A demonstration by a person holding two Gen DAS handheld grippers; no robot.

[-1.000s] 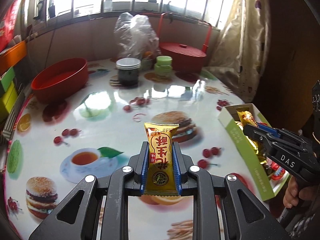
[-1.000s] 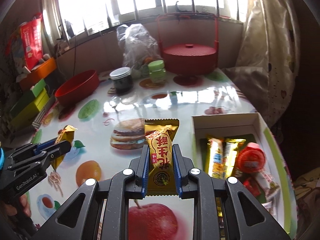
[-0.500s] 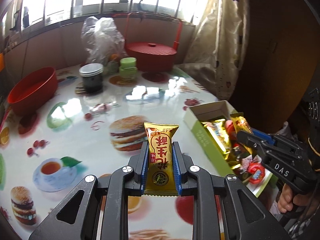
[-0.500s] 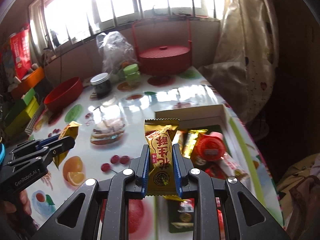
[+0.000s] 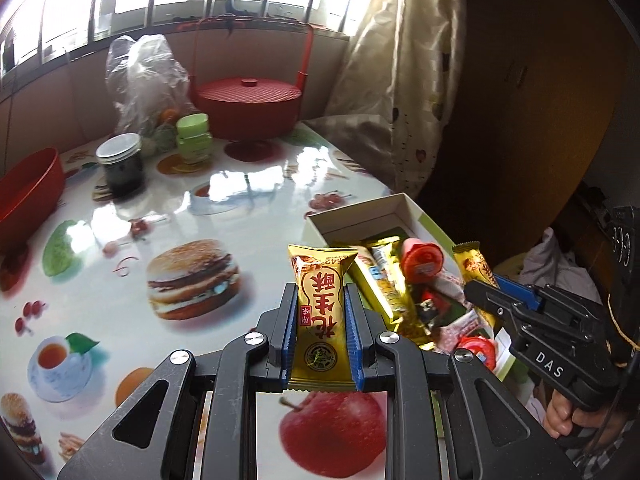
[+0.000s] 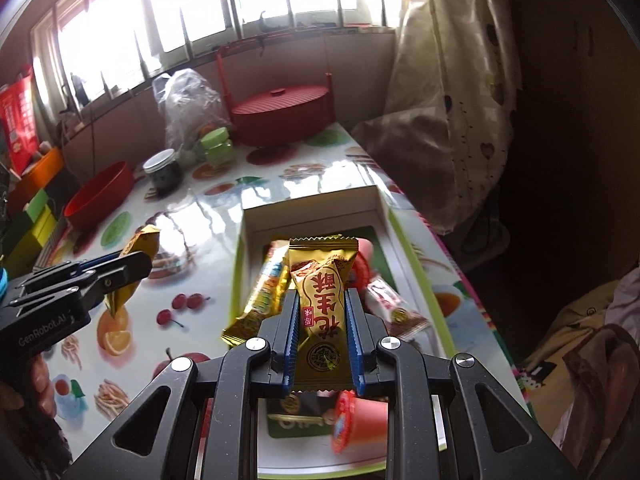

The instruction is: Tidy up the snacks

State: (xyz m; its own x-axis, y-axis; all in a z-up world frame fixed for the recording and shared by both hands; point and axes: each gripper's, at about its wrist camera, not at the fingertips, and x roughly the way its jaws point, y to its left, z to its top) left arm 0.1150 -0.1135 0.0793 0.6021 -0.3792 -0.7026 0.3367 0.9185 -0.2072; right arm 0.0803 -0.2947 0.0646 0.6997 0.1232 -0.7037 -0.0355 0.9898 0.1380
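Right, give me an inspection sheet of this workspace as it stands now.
Surface: glossy table printed with food pictures.
Job's things: green-edged snack box at the table's right edge, holding gold bars and red-lidded cups; two gold peanut-candy packets, left packet and right packet.
Clutter: red lidded basket, clear plastic bag, dark jar, green jar, red bowl.
Grippers: left gripper shut on left packet, over the table beside the box; right gripper shut on right packet, above the box.
Cables: nothing seen.
Surroundings: barred windows, curtain, colored boxes at left.
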